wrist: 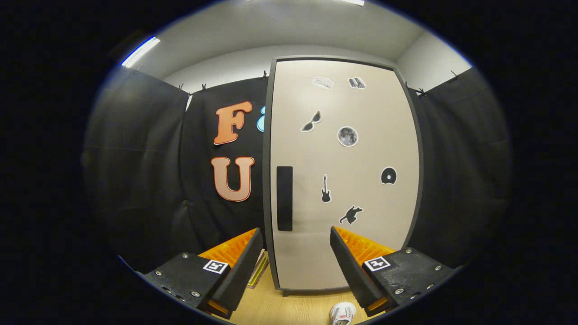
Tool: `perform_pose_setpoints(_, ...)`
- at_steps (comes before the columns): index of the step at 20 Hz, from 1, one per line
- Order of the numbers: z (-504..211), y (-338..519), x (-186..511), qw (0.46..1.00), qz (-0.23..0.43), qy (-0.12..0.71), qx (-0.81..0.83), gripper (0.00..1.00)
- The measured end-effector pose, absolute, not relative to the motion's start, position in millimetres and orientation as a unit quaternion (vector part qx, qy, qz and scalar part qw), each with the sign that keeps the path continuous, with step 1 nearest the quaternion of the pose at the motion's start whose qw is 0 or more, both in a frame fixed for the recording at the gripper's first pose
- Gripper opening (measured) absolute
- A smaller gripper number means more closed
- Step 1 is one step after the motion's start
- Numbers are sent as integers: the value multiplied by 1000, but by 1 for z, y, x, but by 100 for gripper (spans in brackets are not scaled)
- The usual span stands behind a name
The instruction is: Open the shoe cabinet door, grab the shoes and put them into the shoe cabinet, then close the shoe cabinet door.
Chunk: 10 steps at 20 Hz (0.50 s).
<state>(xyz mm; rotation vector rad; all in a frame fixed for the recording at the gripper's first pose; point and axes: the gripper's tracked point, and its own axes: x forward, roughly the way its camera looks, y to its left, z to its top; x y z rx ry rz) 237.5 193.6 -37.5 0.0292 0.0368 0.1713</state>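
Shoe cabinet door [343,180] closed, straight ahead at 12 o'clock beyond the fingers.

Its dark handle [284,198] sits near the door's left edge, at about 11 o'clock from the gripper [295,241]. The fingers are spread wide and hold nothing. A white shoe [342,313] lies on the wooden floor [280,307] at 5 o'clock, beside the right finger.

The gripper [295,239] has its fingers spread wide with nothing between them, facing the shoe cabinet [345,180]. The cabinet door is closed, with a dark handle [284,198] near its left edge and small stickers [347,136] scattered on it. A shoe [342,313] lies on the wooden floor [280,307] below, between the fingers.
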Motion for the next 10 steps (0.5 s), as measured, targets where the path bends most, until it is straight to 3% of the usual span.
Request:
perform_pose_setpoints(7, -59, 223, 307, 993, 112, 34, 22, 89)
perform_pose_setpoints(10, -56, 233, 332, 994, 108, 27, 15, 82)
